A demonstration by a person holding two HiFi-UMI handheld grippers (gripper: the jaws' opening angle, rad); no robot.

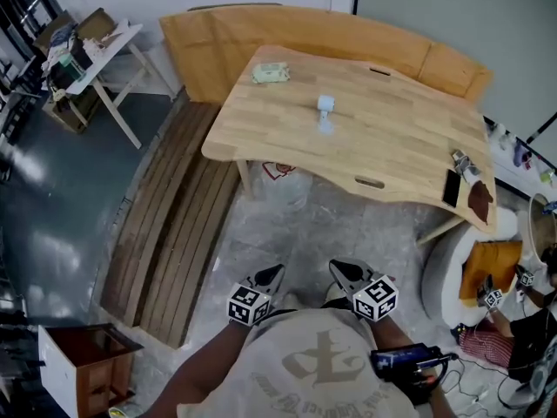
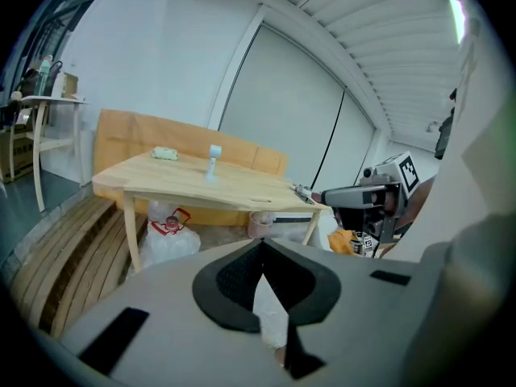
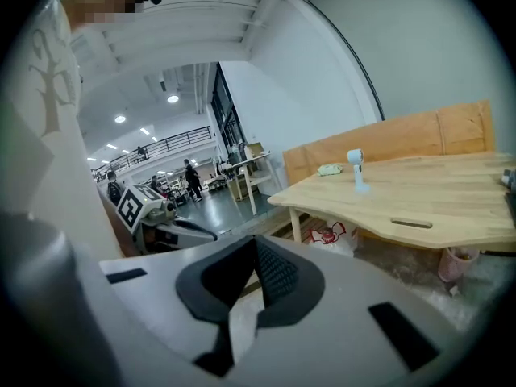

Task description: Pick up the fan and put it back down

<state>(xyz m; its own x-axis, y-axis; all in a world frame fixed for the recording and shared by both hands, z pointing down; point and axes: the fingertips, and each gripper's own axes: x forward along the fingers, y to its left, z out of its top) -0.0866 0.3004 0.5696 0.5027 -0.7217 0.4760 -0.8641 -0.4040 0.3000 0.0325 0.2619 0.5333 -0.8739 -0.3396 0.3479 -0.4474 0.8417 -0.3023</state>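
Two grippers, both low in the head view, close to the person's body and well apart from the table. Left gripper: jaws clenched tip to tip, nothing between them (its own view shows only floor past the pads). Right gripper: same, jaws pressed together and empty. Each carries one marker cube. Both point forward and somewhat down toward the table.

One table, light wood with a wavy front edge. One fan stands upright on it, small, white-blue, roughly mid-top and toward the far side, untouched and clear of everything else. In the left gripper view the fan sits just right of the packet; in the right gripper view the fan stands alone on the table.

Other things on the table: one green packet near the far left corner, one dark phone at the right edge, and a few small items beside it, too small to tell.

Under the table: one white bag with red print.

One orange-brown panel stands behind the table. Wooden slats lie on the floor to the left. One white side table with clutter is at far left. One small wooden box sits at lower left.
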